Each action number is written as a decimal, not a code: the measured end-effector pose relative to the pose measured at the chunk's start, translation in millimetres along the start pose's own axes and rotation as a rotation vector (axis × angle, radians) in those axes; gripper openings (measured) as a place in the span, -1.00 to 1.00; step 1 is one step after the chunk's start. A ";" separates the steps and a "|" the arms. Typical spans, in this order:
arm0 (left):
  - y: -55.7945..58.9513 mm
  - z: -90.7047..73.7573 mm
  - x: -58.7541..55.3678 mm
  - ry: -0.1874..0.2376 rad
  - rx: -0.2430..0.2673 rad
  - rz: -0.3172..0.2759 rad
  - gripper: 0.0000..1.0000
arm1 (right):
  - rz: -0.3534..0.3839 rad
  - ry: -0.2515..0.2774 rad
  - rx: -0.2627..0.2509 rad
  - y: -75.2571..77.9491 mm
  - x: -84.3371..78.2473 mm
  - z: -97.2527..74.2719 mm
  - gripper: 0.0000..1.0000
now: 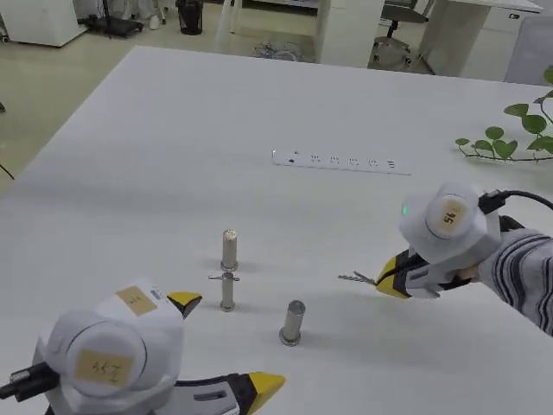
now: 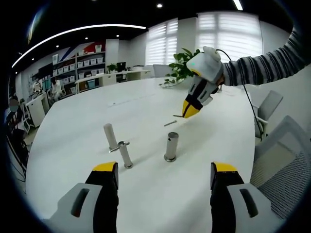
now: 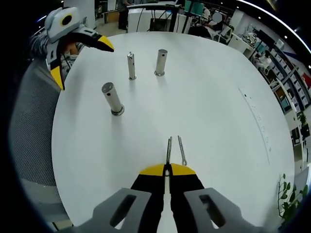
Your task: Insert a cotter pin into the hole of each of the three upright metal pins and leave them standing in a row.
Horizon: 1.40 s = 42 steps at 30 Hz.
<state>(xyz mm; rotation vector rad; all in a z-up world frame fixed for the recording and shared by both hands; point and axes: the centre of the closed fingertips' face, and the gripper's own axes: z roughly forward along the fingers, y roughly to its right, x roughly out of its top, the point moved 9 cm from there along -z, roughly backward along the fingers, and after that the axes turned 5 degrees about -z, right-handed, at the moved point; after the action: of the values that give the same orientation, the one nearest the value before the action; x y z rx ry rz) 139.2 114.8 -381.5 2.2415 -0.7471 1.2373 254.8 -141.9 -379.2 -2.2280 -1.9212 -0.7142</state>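
Three upright metal pins stand on the white table (image 1: 155,173). The far pin (image 1: 229,249) is bare, and so is the right pin (image 1: 294,322). A cotter pin crosses the head of the middle pin (image 1: 227,290), also seen from the left gripper view (image 2: 125,154). My right gripper (image 1: 386,281) is shut on a cotter pin (image 3: 169,149) that points toward the pins. A second cotter pin (image 3: 182,149) lies on the table just beside it. My left gripper (image 2: 164,170) is open and holds nothing, just short of the right pin (image 2: 170,146).
A white power strip (image 1: 341,161) lies further back on the table. A green plant (image 1: 518,130) reaches in at the far right edge. Office chairs and desks stand beyond the table.
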 end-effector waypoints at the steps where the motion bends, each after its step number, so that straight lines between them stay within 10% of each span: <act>1: 0.9 -0.1 0.4 0.000 -0.003 0.001 0.49 | 0.000 0.007 0.000 -1.6 0.8 -0.7 -1.00; 18: 18.2 1.1 11.3 -0.006 -0.064 -0.059 0.20 | -0.105 0.101 0.017 -47.3 26.9 -13.9 -1.00; 42: 34.4 5.8 10.6 0.059 -0.211 -0.424 -0.47 | -0.333 0.206 0.090 -96.8 72.2 -20.9 -1.00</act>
<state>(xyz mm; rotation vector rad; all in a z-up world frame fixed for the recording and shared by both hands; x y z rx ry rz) 124.9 83.2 -370.3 2.0415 -0.3350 0.9652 162.6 -66.3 -351.3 -1.7245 -2.1902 -0.8412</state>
